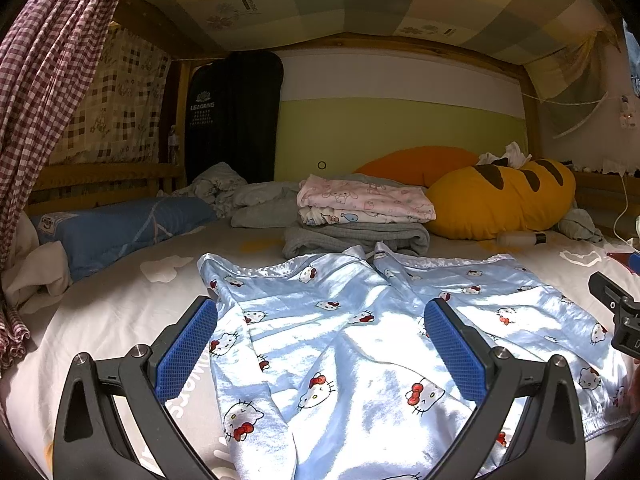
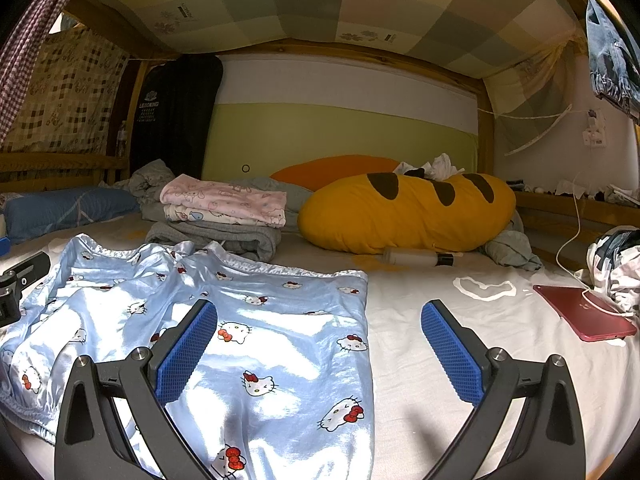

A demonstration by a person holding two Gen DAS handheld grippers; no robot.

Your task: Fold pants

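Pants (image 1: 340,344): light blue and shiny, with little white cat faces and red bows. They lie spread flat on the white bed sheet (image 2: 460,360), with the two legs pointing to the far side. They are not folded.
Left claw (image 1: 320,344): it hangs low over the near part of the pants. Its two blue pads (image 1: 186,354) are spread wide apart. Nothing is pinched between them.
Right claw (image 2: 318,350): it sits at the right edge of the pants. One blue pad is over the cloth and the other is over the bare sheet. It is spread wide too, and it holds nothing.
Stack of clothes (image 2: 224,216): folded pink, white and grey things, piled just past the far end of the pants.
Yellow pillow (image 2: 404,212): long and fat, with dark brown stripes, far off on the right.
Orange pillow (image 1: 416,164): tucked behind the yellow one.
Blue pillow (image 1: 116,228): on the far left of the bed.
Red tablet (image 2: 584,316): flat on the sheet, to the right, well apart from the pants. A white cord (image 2: 576,232) is plugged into it.
Bottle (image 2: 420,258): lies on its side, just in front of the yellow pillow.
Checked curtain (image 1: 44,80): red and white, hanging on the left.
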